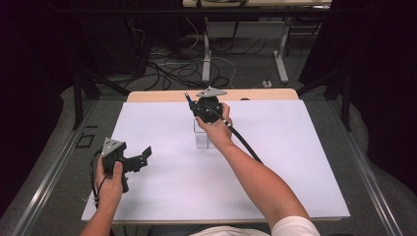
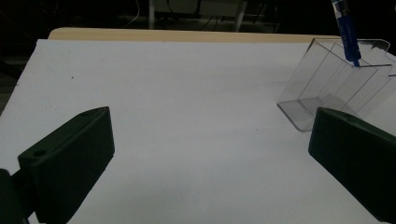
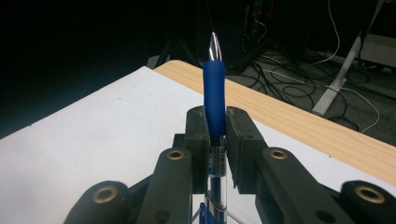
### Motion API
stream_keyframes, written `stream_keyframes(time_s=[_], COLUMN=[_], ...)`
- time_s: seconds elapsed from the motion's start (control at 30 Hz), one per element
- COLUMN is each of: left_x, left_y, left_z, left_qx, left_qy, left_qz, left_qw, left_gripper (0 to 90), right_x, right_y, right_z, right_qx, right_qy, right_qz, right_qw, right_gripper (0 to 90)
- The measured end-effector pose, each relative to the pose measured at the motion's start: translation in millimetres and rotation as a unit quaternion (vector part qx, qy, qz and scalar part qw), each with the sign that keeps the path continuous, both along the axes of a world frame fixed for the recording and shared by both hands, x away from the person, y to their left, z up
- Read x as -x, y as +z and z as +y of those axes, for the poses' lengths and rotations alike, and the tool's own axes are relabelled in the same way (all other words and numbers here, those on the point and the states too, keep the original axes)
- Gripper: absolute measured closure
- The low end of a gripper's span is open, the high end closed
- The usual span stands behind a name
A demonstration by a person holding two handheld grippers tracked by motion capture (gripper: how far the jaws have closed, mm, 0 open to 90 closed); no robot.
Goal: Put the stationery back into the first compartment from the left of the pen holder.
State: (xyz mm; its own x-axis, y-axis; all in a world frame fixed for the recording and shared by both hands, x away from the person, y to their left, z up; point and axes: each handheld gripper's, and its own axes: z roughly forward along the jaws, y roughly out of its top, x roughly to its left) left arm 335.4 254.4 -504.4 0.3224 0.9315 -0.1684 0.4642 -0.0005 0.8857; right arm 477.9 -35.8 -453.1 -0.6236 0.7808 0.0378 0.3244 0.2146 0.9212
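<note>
Pen (image 3: 214, 93) pinched in right gripper (image 3: 216, 123), over clear container (image 2: 334, 86) at far middle of tabletop (image 1: 162, 196). Left gripper (image 2: 205, 154) spread, empty, well left of container. Risk: slanted pen strikes wall, light container tips.

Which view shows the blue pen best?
The right gripper view: the pen stands close up between the hand-held gripper's jaws, tip pointing away. The left gripper view catches its end at the clear holder; the high view shows a sliver.

High view: above the near edge, facing forward and down over the white table (image 1: 162, 196).
Left gripper view: low, close over the table (image 2: 187, 116).
Right gripper view: close, facing the table's (image 3: 70, 163) far edge.
Shared: the table.
</note>
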Motion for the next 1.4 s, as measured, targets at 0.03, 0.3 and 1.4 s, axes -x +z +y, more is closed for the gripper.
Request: stream_keyframes(time_s=[0.03,0.3,1.4], left_x=[0.0,-0.1,-0.4], left_y=[0.0,0.0,-0.6], left_z=[-0.1,0.1,-1.4], left_qx=[0.000,-0.001,-0.006], left_qy=[0.000,0.000,-0.001], left_qz=[0.000,0.000,0.002], left_qw=[1.0000,1.0000,1.0000], left_gripper=[0.2,0.2,0.2], right_x=[0.5,2.6,24.1], right_y=[-0.4,-5.0,0.4], right_z=[0.4,4.0,-36.5], right_qx=[0.002,0.008,0.003], right_qy=[0.000,0.003,0.018], right_qz=[0.004,0.005,0.019], right_qw=[1.0000,0.9999,0.9997], right_gripper=[79.7,79.6,43.9])
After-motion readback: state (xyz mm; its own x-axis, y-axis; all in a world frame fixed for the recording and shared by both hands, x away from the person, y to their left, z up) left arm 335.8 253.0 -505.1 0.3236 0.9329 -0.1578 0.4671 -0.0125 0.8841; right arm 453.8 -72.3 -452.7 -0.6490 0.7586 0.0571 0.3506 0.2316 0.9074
